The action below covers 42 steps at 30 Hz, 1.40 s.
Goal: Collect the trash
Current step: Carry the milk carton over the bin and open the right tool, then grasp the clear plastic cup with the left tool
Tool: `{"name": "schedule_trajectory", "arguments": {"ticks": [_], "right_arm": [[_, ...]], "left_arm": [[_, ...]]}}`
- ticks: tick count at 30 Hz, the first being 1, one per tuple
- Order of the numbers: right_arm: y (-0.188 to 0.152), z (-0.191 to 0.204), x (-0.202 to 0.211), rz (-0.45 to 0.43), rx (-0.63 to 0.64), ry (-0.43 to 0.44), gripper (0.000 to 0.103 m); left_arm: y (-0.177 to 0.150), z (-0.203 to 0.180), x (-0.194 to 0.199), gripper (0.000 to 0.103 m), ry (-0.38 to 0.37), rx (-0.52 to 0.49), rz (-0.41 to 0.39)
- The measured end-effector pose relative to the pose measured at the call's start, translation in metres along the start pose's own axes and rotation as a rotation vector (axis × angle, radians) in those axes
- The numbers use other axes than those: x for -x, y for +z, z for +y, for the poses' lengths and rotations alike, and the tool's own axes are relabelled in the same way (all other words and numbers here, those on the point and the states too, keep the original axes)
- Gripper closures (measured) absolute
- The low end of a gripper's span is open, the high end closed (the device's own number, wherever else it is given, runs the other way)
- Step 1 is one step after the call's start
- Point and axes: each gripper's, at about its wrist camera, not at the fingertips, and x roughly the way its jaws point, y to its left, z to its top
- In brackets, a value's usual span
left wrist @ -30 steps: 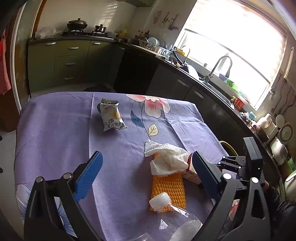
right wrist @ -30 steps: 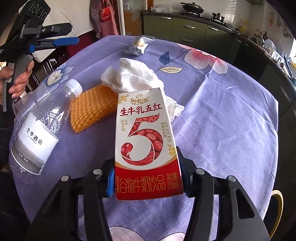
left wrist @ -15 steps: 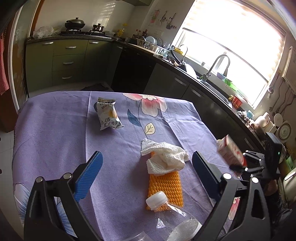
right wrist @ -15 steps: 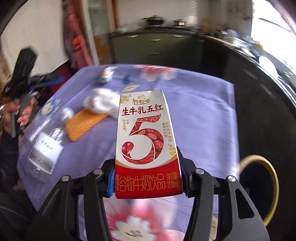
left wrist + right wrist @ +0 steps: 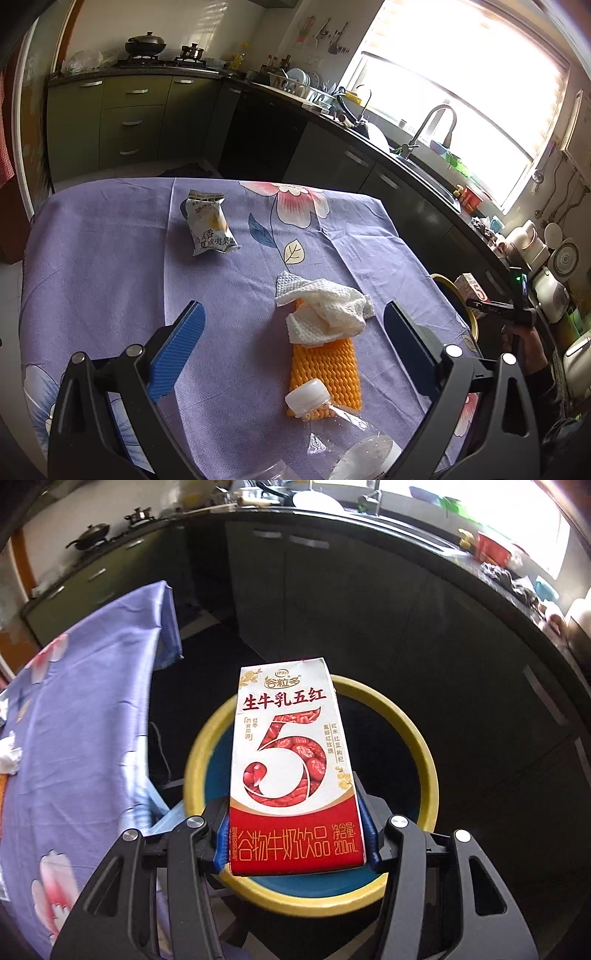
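- Nearest in the left wrist view, the left gripper (image 5: 291, 341) stands with its jaws wide apart and nothing between them above the table (image 5: 96, 266); one clear plastic bottle (image 5: 332, 432) with a white cap lies at 6 o'clock, its body running off the lower edge of the picture
- Touching the bottle's cap, one orange foam net (image 5: 327, 365) lies flat at 5 o'clock of centre; one crumpled white paper towel (image 5: 325, 310) rests on the net's far end and covers part of it
- Farther off at 11 o'clock, one silver snack bag (image 5: 208, 229) lies alone on the purple flowered cloth, well apart from the other three pieces
- So four pieces of trash lie on the table, one of each kind
- In the right wrist view, the right gripper (image 5: 295, 834) is clamped on the lower end of one red and white milk carton (image 5: 291, 768); its blue pads (image 5: 369, 830) press both sides
- The carton is held above one round bin (image 5: 424, 760) with a yellow rim and blue inside, standing on the floor just beside the table's edge; the carton hides much of the bin's inside, so I cannot tell what lies in it
- Farthest, dark kitchen cabinets (image 5: 332, 602) run behind the bin
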Motion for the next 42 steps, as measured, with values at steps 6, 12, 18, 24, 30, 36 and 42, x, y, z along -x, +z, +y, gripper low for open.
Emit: {"name": "schedule_trajectory", "arguments": {"ticks": [6, 12, 18, 24, 30, 36, 42], "right_arm": [[0.005, -0.017, -0.015, -0.024, -0.087, -0.039, 0.031], [-0.002, -0.011, 0.012, -0.064, -0.079, 0.027, 0.031], [-0.012, 0.013, 0.035, -0.091, -0.033, 0.069, 0.027], [-0.013, 0.025, 0.041, -0.104, 0.001, 0.100, 0.027], [-0.014, 0.040, 0.036, -0.095, 0.038, 0.139, 0.027], [-0.018, 0.051, 0.027, -0.078, 0.060, 0.173, 0.027], [-0.020, 0.054, 0.031, -0.077, 0.079, 0.179, 0.027]], "left_arm": [[-0.001, -0.002, -0.002, 0.010, -0.005, -0.008, 0.010], [-0.002, -0.004, -0.004, 0.010, 0.004, -0.009, 0.020], [-0.008, -0.006, 0.000, 0.010, 0.061, 0.009, 0.057], [-0.025, 0.005, 0.017, 0.010, 0.147, 0.074, 0.115], [-0.052, 0.007, 0.026, 0.010, 0.236, 0.072, 0.248], [-0.077, 0.003, 0.021, 0.010, 0.220, 0.090, 0.340], [-0.084, 0.017, 0.009, 0.010, 0.204, 0.155, 0.432]]}}
